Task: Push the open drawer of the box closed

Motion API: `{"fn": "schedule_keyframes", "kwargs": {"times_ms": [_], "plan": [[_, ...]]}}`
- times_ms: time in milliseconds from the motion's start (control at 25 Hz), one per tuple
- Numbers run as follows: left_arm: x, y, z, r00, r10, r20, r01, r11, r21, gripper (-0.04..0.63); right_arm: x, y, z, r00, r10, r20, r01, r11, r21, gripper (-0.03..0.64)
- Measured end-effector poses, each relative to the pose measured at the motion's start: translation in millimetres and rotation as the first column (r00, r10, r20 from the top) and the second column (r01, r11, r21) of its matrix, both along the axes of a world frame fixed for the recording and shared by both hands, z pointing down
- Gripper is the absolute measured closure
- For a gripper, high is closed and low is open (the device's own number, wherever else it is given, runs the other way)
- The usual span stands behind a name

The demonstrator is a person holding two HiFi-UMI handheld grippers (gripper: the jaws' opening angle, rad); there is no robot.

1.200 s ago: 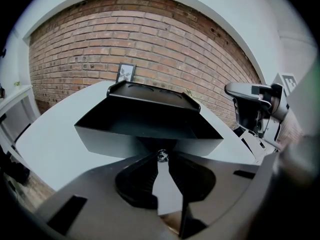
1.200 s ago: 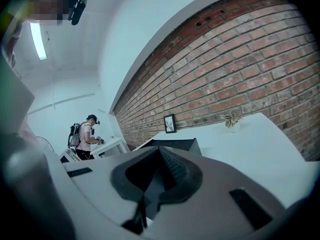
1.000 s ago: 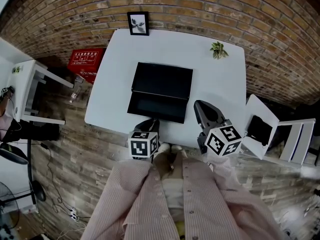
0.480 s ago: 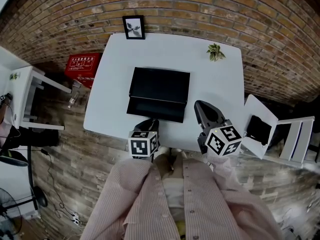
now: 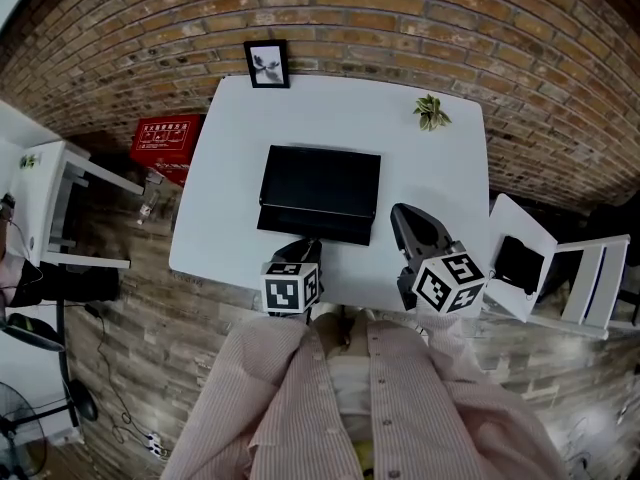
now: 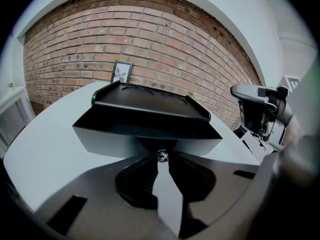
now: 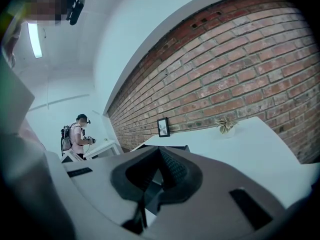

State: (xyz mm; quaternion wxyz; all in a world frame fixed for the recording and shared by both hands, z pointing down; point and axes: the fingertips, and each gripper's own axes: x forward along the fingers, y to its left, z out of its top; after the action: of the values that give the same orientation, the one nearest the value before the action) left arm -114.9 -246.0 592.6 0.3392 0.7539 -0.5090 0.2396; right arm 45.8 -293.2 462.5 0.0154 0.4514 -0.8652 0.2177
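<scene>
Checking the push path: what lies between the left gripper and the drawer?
Nothing. In the left gripper view, the left gripper has its tips closed on the small knob on the drawer front, with no gap.

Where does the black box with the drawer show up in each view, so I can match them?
Head view: black box at the middle of the white table.
Left gripper view: box fills the centre, drawer front facing the camera.
Right gripper view: only a dark sliver low at centre.
Shared landmark: framed picture at the table's far edge.
</scene>
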Motion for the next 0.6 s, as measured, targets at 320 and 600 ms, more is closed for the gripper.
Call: {"fn": "schedule_keyframes", "kwargs": {"times_ms": [320,600], "plan": [[2,-12,-1,1.000,-0.002,-0.009,0.002,1.000,0.004,0.531,5,-8,2,1.000,0.015,0.000,-0.015,1.000,-0.006,0.614],[2,-20,-1,1.000,-0.003,-0.015,0.003,1.000,0.009,0.531,10,-13,3,1.000,0.030,-0.002,-0.030,1.000,-0.009,0.614]]}}
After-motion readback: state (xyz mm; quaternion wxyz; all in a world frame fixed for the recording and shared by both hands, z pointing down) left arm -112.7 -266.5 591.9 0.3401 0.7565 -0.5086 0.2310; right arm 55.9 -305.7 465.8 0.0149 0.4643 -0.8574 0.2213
